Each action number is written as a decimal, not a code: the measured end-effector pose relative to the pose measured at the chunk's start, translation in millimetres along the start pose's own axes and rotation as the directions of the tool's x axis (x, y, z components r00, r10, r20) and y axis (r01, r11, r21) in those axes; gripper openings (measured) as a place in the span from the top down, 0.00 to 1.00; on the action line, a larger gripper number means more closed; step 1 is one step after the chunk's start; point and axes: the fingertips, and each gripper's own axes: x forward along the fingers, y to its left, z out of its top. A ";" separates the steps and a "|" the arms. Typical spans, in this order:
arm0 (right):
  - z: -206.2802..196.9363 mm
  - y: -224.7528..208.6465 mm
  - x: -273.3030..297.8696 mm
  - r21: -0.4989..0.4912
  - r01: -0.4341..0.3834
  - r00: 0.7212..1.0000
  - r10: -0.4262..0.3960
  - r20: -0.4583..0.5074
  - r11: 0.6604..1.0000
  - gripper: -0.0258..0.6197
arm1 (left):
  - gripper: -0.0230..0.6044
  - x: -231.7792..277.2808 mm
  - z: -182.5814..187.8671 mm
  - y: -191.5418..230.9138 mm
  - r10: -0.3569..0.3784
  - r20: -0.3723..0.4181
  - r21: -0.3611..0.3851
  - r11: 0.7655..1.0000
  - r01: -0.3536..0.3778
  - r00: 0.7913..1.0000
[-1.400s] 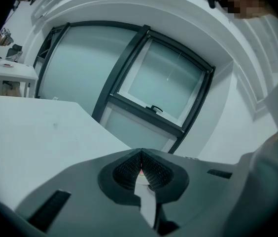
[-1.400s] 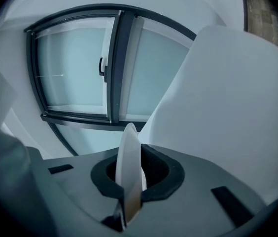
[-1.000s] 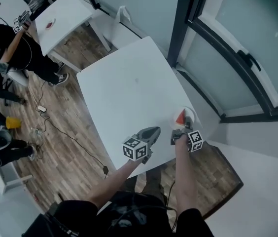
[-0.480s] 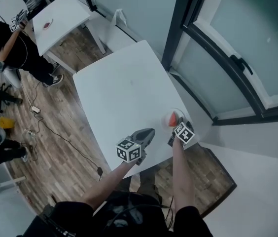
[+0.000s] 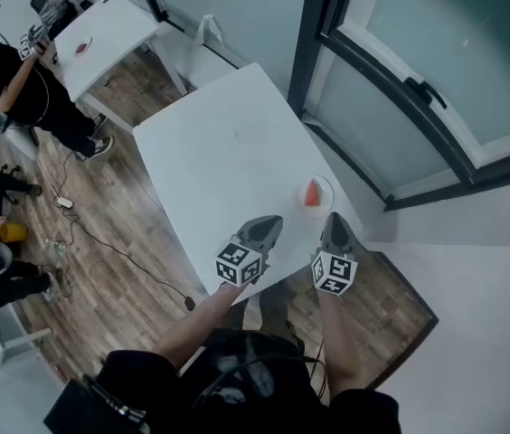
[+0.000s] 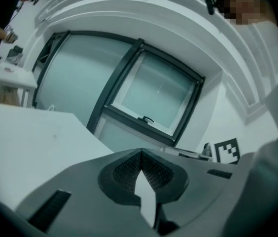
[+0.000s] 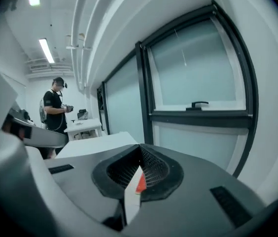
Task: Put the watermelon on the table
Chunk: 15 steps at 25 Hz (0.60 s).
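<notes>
A red watermelon wedge (image 5: 312, 193) stands on a small clear plate (image 5: 326, 184) near the right front corner of the white table (image 5: 228, 152). My right gripper (image 5: 335, 216) hangs just in front of the plate, shut and holding nothing. In the right gripper view its jaws (image 7: 140, 147) meet, and a red sliver of the watermelon (image 7: 141, 183) shows through the slit beyond them. My left gripper (image 5: 276, 219) floats over the table's front edge, left of the plate, also shut and empty; its tips (image 6: 141, 152) are pressed together.
A dark-framed window wall (image 5: 400, 70) runs along the table's right side. A second white table (image 5: 110, 25) stands far left, with a person (image 5: 15, 75) beside it. Cables (image 5: 101, 233) lie on the wooden floor to the left.
My right gripper has drawn back from the plate toward me and rolled over, leaving the watermelon standing on the plate. The left gripper rose slightly.
</notes>
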 end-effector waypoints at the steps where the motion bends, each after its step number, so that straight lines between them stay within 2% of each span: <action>1: 12.4 8.1 -19.1 -0.006 -0.019 0.999 0.019 0.027 1.000 0.94 | 0.96 -5.4 6.7 -11.1 -0.010 0.002 0.060 0.998 0.010 1.000; 4: 42.7 23.4 -74.6 -0.024 -0.041 0.995 0.043 0.091 0.999 0.94 | 0.96 -28.9 22.3 -40.3 0.007 -0.007 0.226 0.974 -0.005 1.000; 6: 56.4 29.5 -107.8 -0.019 -0.039 0.992 0.041 0.118 0.999 0.94 | 0.96 -49.7 31.8 -57.6 0.030 0.008 0.303 0.953 -0.031 1.000; 8: 66.8 37.2 -133.5 0.006 -0.051 0.990 0.050 0.133 0.999 0.94 | 0.96 -67.7 46.3 -76.0 0.015 0.049 0.327 0.944 -0.030 0.999; 10: 74.0 47.5 -152.9 0.019 -0.080 0.987 0.076 0.141 0.997 0.94 | 0.96 -80.4 57.5 -94.1 -0.013 0.082 0.318 0.948 -0.014 0.997; 15: 73.2 78.7 -181.6 0.023 -0.154 0.979 0.149 0.138 0.988 0.94 | 0.96 -102.5 60.0 -118.3 -0.008 0.101 0.321 0.947 -0.025 0.995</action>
